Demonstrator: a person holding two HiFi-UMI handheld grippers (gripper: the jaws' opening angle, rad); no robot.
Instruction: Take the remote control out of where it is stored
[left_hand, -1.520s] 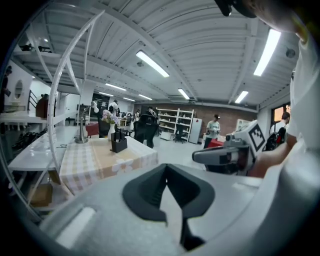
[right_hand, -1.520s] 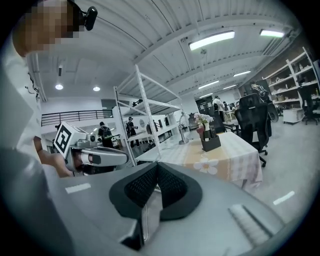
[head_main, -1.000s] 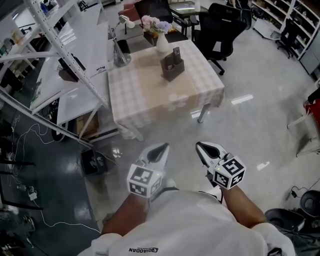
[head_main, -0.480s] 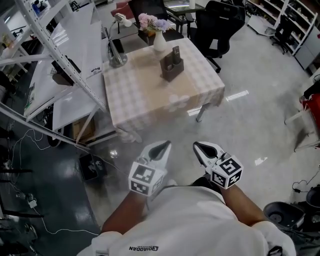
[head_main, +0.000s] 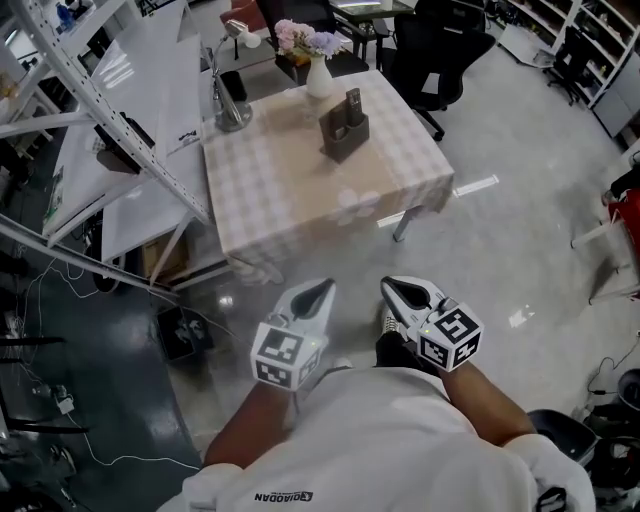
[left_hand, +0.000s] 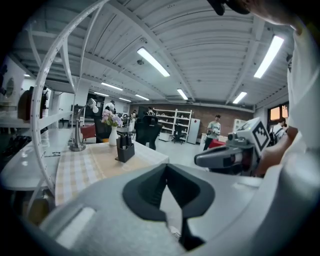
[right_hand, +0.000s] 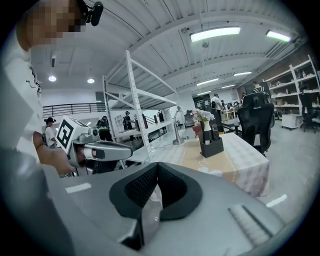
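Note:
A dark remote control (head_main: 353, 106) stands upright in a dark holder (head_main: 344, 137) on the far part of a table with a checked cloth (head_main: 300, 190). Both grippers are well short of the table, over the shiny floor. My left gripper (head_main: 323, 289) and right gripper (head_main: 390, 285) point toward the table, jaws shut with nothing in them. In the left gripper view the holder (left_hand: 125, 152) shows far beyond the shut left gripper (left_hand: 166, 166). The right gripper view has the holder (right_hand: 211, 147) and remote (right_hand: 215, 132) far past the shut right gripper (right_hand: 157, 165).
A white vase of flowers (head_main: 319, 78) and a desk lamp (head_main: 228, 104) stand at the table's far side. A white shelving frame (head_main: 120, 110) slants along the left. Black office chairs (head_main: 440, 50) are behind the table. A black box (head_main: 185, 330) and cables lie on the floor at left.
The person has stepped toward the table; both grippers have moved forward together, still shut, and the table sits slightly nearer in the head view.

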